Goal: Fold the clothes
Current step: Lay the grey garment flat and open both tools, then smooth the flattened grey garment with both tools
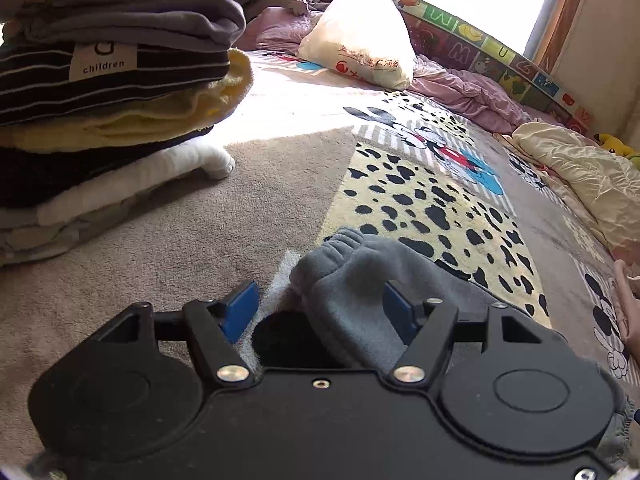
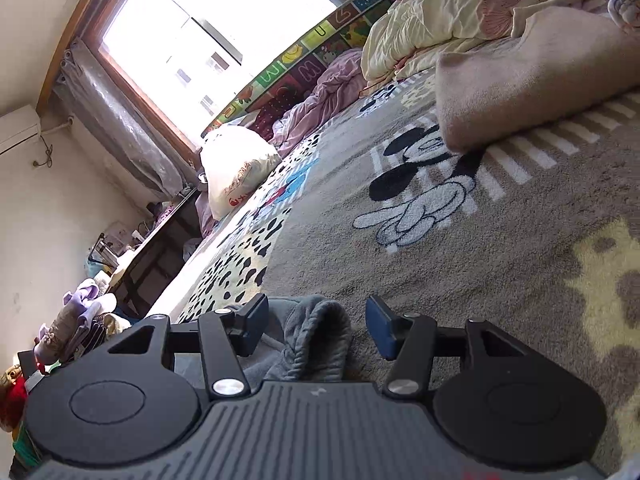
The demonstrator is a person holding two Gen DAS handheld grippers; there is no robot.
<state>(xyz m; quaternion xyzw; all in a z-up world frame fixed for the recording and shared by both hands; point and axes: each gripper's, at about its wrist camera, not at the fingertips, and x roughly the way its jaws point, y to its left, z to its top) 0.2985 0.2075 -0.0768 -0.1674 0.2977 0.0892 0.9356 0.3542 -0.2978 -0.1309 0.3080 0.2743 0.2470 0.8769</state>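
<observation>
A grey fleece garment (image 1: 352,280) with a ribbed cuff lies on the cartoon-print blanket (image 1: 420,200). My left gripper (image 1: 320,308) is open, its blue pads on either side of the bunched fleece, low over the blanket. In the right wrist view the same grey garment (image 2: 316,332) shows a ribbed edge rising between the fingers. My right gripper (image 2: 316,330) is open too, with the cloth loose in the gap and touching neither pad clearly.
A tall stack of folded clothes (image 1: 112,92) stands at the left. A white stuffed bag (image 1: 360,40) and pink bedding (image 1: 460,88) lie at the back, a cream quilt (image 1: 580,176) at the right. A folded pink blanket (image 2: 532,76) lies ahead of the right gripper. A hand (image 1: 628,304) shows at the right edge.
</observation>
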